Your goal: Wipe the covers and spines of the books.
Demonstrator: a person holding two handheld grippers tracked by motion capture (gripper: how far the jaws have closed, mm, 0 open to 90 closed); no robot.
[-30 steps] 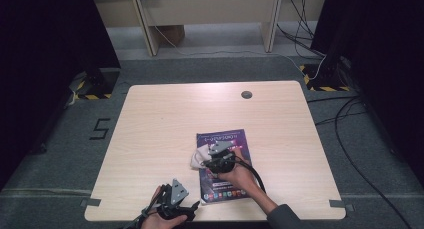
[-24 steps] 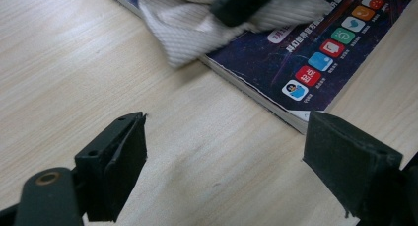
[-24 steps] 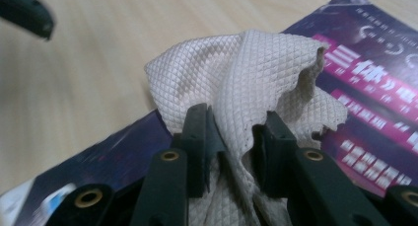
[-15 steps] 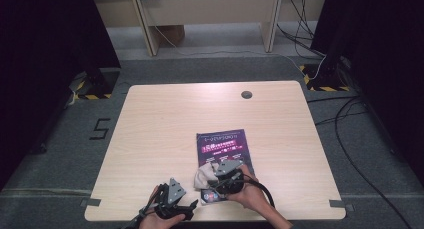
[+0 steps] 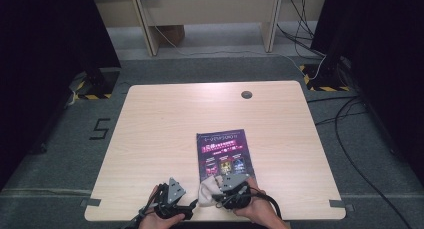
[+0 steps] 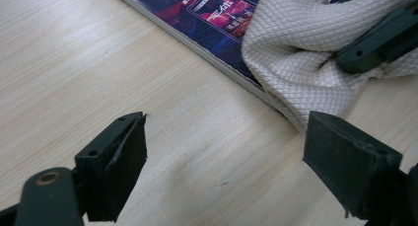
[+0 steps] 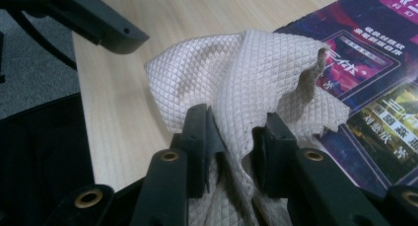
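Cloth, a cream waffle-weave rag, sits bunched between the jaws of the right gripper, which are clamped on its gathered middle, probably so the loose folds can serve as a wiping pad. In the high view it lies at about six o'clock on the table, draped over the near edge of the booklet, a dark glossy-covered thing lying flat at roughly five o'clock from the table's centre. The left gripper rests at about seven o'clock, jaws standing wide apart with only bare wood between them, likely parked out of the way or ready to steady the booklet. Both hands are cut off by the bottom edge of the high view, the cloth covers the booklet's near corner, and the cover print is too small to read.
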